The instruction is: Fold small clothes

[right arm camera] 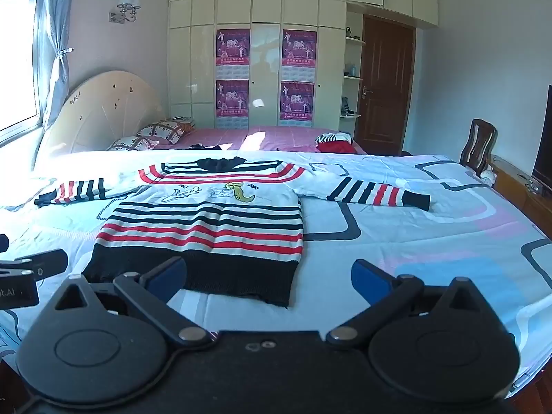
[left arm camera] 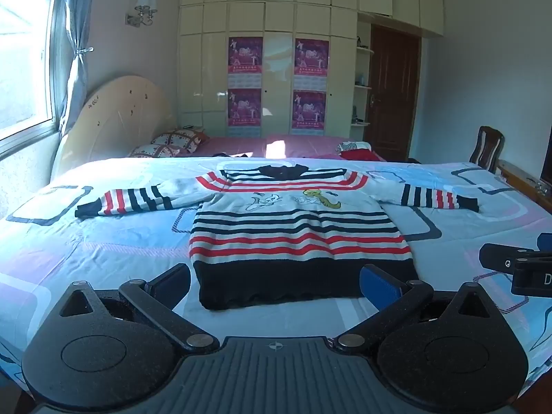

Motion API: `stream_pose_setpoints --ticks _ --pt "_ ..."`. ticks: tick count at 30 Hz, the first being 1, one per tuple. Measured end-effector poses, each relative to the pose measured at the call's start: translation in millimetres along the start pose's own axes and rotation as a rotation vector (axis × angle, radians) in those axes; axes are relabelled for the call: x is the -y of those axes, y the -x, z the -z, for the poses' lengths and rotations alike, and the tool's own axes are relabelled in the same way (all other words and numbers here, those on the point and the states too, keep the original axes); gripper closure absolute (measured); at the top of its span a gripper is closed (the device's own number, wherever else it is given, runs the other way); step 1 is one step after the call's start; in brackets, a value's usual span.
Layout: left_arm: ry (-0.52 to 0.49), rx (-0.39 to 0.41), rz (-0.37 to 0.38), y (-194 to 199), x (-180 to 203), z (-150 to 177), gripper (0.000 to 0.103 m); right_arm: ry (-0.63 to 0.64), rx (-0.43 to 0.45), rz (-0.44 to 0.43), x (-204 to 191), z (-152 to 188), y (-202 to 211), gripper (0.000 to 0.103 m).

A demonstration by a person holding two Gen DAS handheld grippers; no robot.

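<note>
A small knitted sweater (left arm camera: 296, 227) with navy, red and white stripes, a cartoon print on the chest and a dark hem band was seen spread flat, front up, on a bed (left arm camera: 103, 241) covered by a pale blue sheet patterned with grey and pink rounded squares. Both sleeves were stretched out sideways. The left gripper (left arm camera: 274, 281) was held low over the near edge of the bed, its blue-padded fingers (left arm camera: 377, 284) set wide apart with nothing between them; the hem of the sweater lay just ahead of and between the two fingertips. The right gripper (right arm camera: 269, 276) was likewise held with its fingers (right arm camera: 371, 281) spread wide and empty, the sweater's hem lying just ahead of its left finger and the bare sheet ahead of its right one. Each gripper was glimpsed at the edge of the other's view, the two side by side. Beyond the fingers, a folded pile of red and striped clothes (right arm camera: 334, 142) rested on a pink bedspread (right arm camera: 276, 138) further back.
</note>
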State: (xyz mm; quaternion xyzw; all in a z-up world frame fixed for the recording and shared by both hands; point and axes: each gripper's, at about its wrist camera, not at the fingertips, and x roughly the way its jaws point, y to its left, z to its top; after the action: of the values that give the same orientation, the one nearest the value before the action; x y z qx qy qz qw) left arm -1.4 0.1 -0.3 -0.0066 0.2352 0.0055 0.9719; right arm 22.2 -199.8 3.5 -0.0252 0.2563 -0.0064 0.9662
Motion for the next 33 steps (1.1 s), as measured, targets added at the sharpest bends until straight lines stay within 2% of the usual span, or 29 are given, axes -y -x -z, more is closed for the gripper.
stream_pose_setpoints --ticks 33 --pt "-0.017 -0.002 0.000 -0.4 5.0 -4.1 0.000 -0.005 0.017 -0.009 -2.1 -4.1 -1.0 0.000"
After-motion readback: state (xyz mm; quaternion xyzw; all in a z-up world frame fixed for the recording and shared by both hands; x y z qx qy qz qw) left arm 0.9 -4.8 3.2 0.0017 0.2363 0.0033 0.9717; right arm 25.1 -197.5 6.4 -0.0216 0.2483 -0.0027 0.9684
